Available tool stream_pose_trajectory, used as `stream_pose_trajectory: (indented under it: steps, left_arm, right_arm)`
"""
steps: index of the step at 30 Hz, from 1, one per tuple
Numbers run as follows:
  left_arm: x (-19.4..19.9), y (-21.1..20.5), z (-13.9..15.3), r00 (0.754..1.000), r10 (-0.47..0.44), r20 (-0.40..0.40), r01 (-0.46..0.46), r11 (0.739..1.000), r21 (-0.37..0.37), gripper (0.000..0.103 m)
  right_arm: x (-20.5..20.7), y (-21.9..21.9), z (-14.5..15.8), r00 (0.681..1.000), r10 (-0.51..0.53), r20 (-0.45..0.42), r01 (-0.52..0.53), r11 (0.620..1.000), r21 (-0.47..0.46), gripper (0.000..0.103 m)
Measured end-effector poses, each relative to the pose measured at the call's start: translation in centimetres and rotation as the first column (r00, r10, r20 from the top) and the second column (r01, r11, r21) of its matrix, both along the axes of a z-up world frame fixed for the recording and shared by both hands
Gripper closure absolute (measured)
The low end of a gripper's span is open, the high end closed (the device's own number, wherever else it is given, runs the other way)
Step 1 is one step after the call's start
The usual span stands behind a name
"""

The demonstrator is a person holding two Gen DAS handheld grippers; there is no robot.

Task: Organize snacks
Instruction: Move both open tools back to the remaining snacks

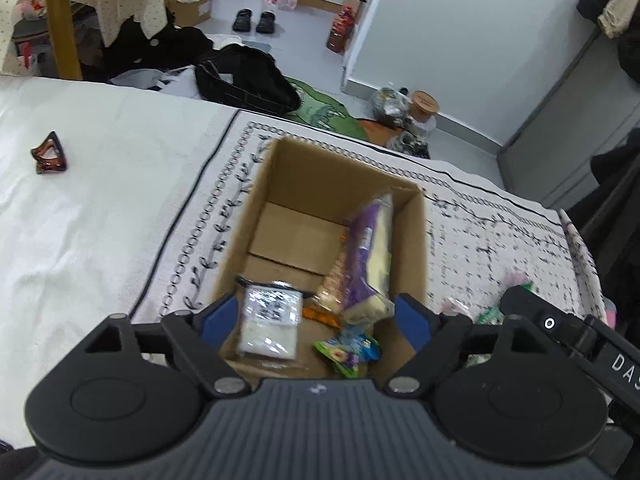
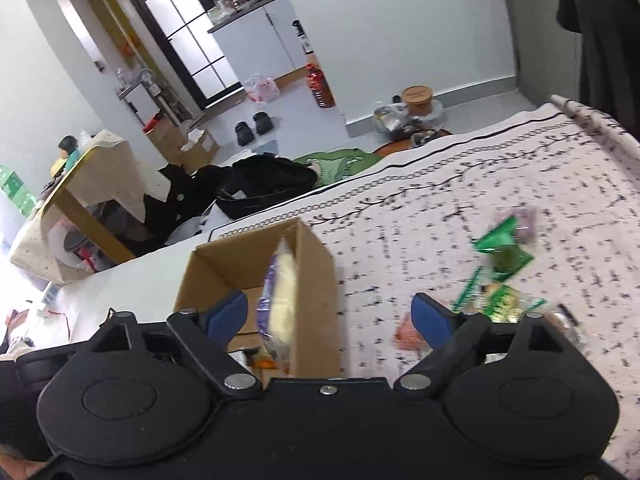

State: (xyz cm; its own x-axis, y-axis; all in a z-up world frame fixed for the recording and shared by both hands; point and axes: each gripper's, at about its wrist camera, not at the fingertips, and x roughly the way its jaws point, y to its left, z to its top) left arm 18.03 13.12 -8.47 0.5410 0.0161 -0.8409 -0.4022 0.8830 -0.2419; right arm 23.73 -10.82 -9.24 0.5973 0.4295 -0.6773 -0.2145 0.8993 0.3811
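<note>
I see an open cardboard box [image 1: 280, 184] on the bed, purple-and-yellow packet [image 1: 370, 256] leaning inside, clear white pouch [image 1: 270, 320] flat, green snack packets [image 2: 504, 252] loose beside it

You face a room with pale grey-white walls [image 2: 400, 20] and a light grey floor [image 1: 304, 28]. A dark-framed glass-paned door [image 2: 180, 28] lets in daylight at the far left. A yellow wooden table [image 2: 86, 208] under a cream dotted cloth stands at the left. Black slippers [image 1: 256, 21] sit on the floor near the doorway. A black bag [image 1: 248, 76] lies beside the far edge of the bed.
</note>
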Motion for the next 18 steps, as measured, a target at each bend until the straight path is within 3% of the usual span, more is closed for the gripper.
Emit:
stream_pose_trajectory:
  steps: [7,18]
  left_arm:
    - [-0.1,-2.5,0.6,0.999,-0.042,0.006,0.042,0.999,0.013,0.017]
    - [-0.1,-7.0,1.8,0.994,-0.102,0.027,0.102,0.995,0.021,0.007]
  right_arm:
    - [-0.8,-3.7,0.2,0.999,-0.042,-0.008,0.042,0.999,-0.001,0.007]
    - [-2.1,-9.6,0.3,0.996,-0.092,-0.016,0.092,0.996,0.014,0.006]
